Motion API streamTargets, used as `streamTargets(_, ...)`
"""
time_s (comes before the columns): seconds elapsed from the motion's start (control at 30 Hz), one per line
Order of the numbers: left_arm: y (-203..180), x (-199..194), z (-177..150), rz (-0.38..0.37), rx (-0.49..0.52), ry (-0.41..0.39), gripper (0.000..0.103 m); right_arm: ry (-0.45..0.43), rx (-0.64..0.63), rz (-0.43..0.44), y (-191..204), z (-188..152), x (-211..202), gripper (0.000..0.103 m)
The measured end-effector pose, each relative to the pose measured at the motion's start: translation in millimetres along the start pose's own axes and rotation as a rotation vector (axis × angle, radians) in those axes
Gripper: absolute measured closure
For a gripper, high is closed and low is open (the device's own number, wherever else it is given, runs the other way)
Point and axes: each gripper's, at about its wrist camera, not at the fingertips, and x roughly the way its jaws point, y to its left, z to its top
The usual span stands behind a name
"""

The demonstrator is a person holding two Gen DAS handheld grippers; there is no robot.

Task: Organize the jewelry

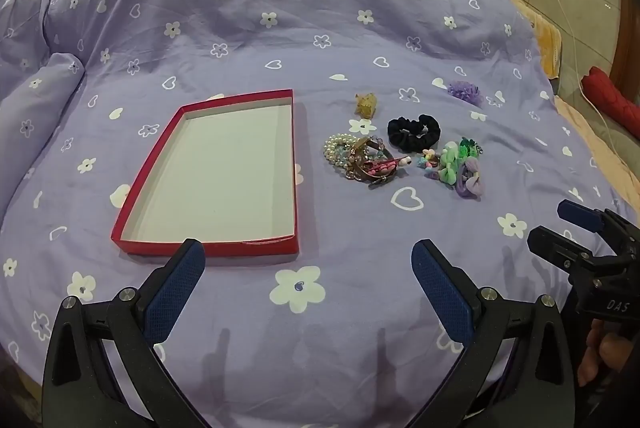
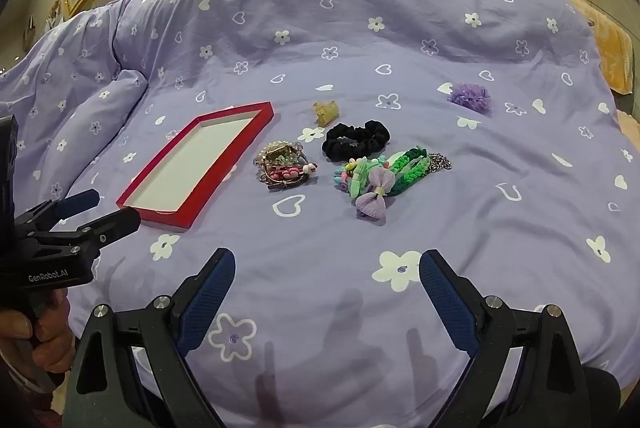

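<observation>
Right wrist view: "GenRobot.AI" on left tongs (image 2: 96, 212), "DAS" on right tongs (image 1: 568, 224), both spread wide.

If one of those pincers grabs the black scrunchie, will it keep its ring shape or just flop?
The black scrunchie looks like gathered, ruffled fabric, so it would probably squash and droop rather than hold its ring. It seems light for its bulk. Lying flat on the purple quilt, it likely won't roll, though a push might drag it.
</observation>
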Motion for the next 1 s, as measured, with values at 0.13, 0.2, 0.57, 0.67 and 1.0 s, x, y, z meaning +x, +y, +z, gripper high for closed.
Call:
streamTargets(0.13,-0.2,0.1,0.1,0.001,0.0,0.0,0.0,0.003,-0.002,-0.003,0.3,0.0,-0.1,0.008)
streamTargets(0.2,-0.2,0.1,0.1,0.001,0.0,0.0,0.0,0.003,-0.001,-0.002,-0.1,0.3,-0.2,0.008)
streamTargets(0.57,-0.6,0.0,0.5,0.001,0.0,0.001,0.0,-0.001,-0.002,-0.001,0.1,1.5,-1.0,0.008)
streamTargets(0.67,-0.1,0.0,0.4,0.001,0.001,0.001,0.0,-0.001,-0.003,-0.001,0.4,1.7,-0.7,0.008)
streamTargets(1.0,-0.7,0.1,0.2,-0.002,0.002,0.0,0.0,0.001,0.003,0.001,5.4,3.9,0.8,0.008)
